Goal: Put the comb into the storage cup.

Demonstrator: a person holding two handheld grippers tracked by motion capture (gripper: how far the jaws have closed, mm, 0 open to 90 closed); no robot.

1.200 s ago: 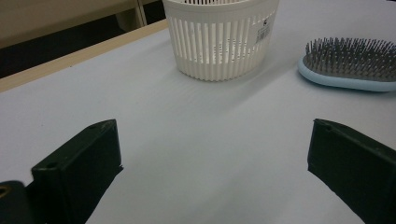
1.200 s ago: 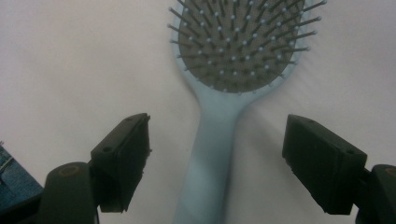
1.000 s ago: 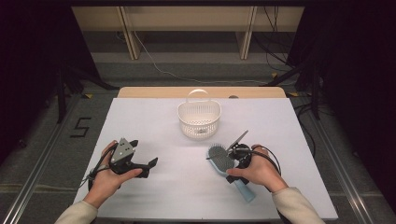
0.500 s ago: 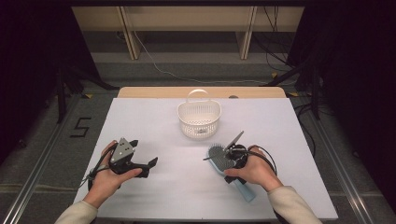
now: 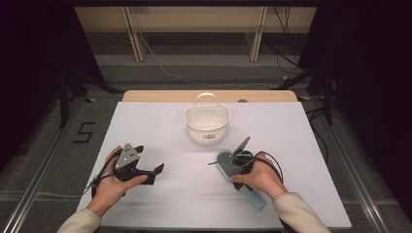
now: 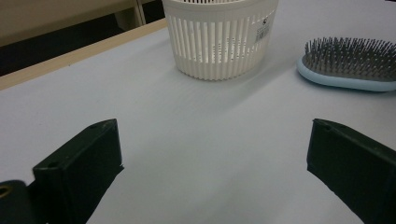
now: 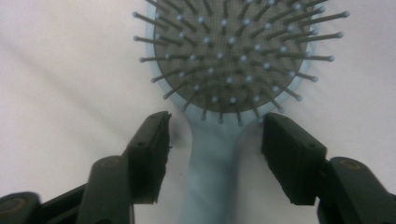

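Right gripper (image 7: 212, 156) over the hairbrush (image 7: 224, 70): jaws spread, one on each side of the pale blue handle's neck, not clamped. The brush lies bristles-up on the white tabletop (image 5: 170, 204), near the white slotted basket (image 5: 207, 124). Left gripper (image 6: 210, 172) rests well apart, jaws wide, holding nothing.

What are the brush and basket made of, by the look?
Brush: light blue body, smooth with a slight sheen, likely moulded plastic; grey pad with thin ball-tipped pins, probably plastic or rubber, can't tell which. Basket: off-white, thin slotted walls with a loop handle, looks like rigid moulded plastic, matte to faintly glossy.
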